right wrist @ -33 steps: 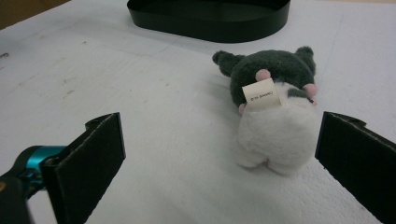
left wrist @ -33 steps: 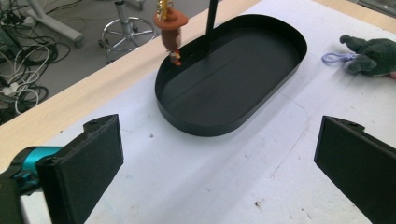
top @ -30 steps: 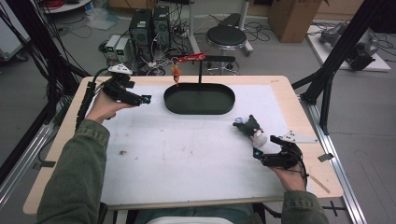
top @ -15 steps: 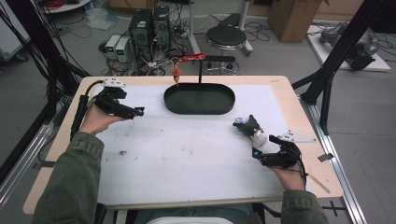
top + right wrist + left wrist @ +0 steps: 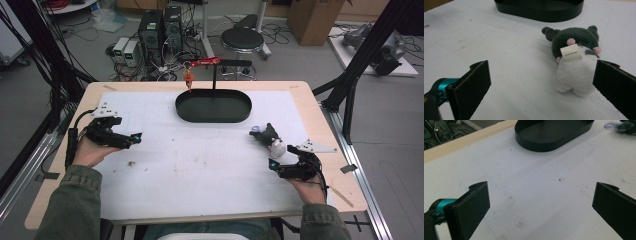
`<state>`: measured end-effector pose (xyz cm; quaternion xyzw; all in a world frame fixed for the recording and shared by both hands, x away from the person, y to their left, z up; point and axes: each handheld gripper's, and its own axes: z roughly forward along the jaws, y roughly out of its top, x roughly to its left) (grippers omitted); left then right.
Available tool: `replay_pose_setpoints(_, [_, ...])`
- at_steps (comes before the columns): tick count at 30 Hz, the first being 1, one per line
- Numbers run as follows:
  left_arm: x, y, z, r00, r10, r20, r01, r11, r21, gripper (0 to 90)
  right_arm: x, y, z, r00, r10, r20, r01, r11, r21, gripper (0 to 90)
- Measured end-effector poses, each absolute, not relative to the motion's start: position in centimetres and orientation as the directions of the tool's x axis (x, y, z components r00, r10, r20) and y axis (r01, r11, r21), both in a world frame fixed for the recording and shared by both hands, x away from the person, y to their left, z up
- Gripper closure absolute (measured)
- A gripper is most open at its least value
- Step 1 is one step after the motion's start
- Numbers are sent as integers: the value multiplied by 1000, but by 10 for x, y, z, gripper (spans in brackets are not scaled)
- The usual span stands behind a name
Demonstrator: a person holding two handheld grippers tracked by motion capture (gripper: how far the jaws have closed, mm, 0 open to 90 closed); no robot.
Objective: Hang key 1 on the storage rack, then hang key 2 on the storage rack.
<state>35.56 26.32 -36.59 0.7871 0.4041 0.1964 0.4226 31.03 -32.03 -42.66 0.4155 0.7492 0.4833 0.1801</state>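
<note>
Plush toy [image 5: 574, 60], judged soft, light and easily squeezed, is lying near the table's [image 5: 200, 165] right edge, short of the black oval tray [image 5: 213, 106]. Right gripper [image 5: 280, 167] is hovering just behind it, jaws spread wide and empty; the white body looks the best hold. Left gripper [image 5: 131, 140] is hanging released near the left edge.

Bare white mat [image 5: 200, 160] mid-table, black oval tray [image 5: 213, 106] blocking far centre, plush toy [image 5: 574, 58] near right edge
</note>
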Motion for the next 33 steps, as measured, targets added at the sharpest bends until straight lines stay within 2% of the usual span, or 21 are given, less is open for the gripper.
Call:
replay_pose_setpoints(9, [332,277,-385,559,828,-30,458,-279,844,17,314,-320,-426,-562,818,121,457,185,870,5])
replay_pose_setpoints(13, [323,281,-392,553,833,21,419,-300,857,18,315,-318,-424,-550,826,122,466,182,866,5])
replay_pose_setpoints(23, [306,302,-410,522,853,-3,465,-282,839,18,333,-324,-415,-513,855,82,489,212,846,5])
replay_pose_setpoints(33, [298,307,-427,523,850,-64,531,-267,804,18,357,-319,-411,-535,845,26,535,314,784,5])
